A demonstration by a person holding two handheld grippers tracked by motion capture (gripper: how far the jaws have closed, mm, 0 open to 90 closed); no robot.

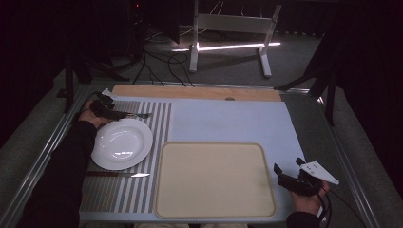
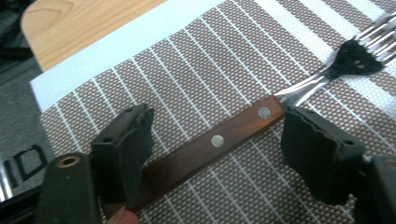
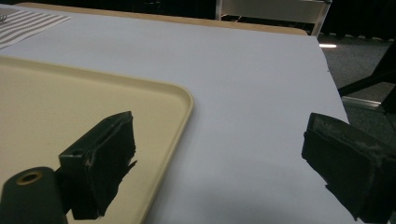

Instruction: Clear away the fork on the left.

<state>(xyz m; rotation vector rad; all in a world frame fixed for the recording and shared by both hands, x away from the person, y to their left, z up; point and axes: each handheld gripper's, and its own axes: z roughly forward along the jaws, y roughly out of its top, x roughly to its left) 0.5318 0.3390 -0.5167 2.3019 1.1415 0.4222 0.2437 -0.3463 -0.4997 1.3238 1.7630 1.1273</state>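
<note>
Beyond the white plate (image 1: 121, 143) on the striped placemat (image 1: 119, 190), the left gripper (image 2: 217, 144) straddles the wood-handled fork (image 2: 224, 137) with jaws spread (not clamping), while the right gripper (image 3: 219, 163) gapes empty beside the beige tray (image 1: 214, 179).

Beyond my table a white metal stand (image 1: 230, 28) rests on grey carpet (image 1: 294, 59), with black cables (image 1: 161, 64) trailing beside it.

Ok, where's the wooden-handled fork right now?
In the high view, the wooden-handled fork lies on the striped placemat at far left, just beyond the white plate, with the left gripper open around its handle.
</note>
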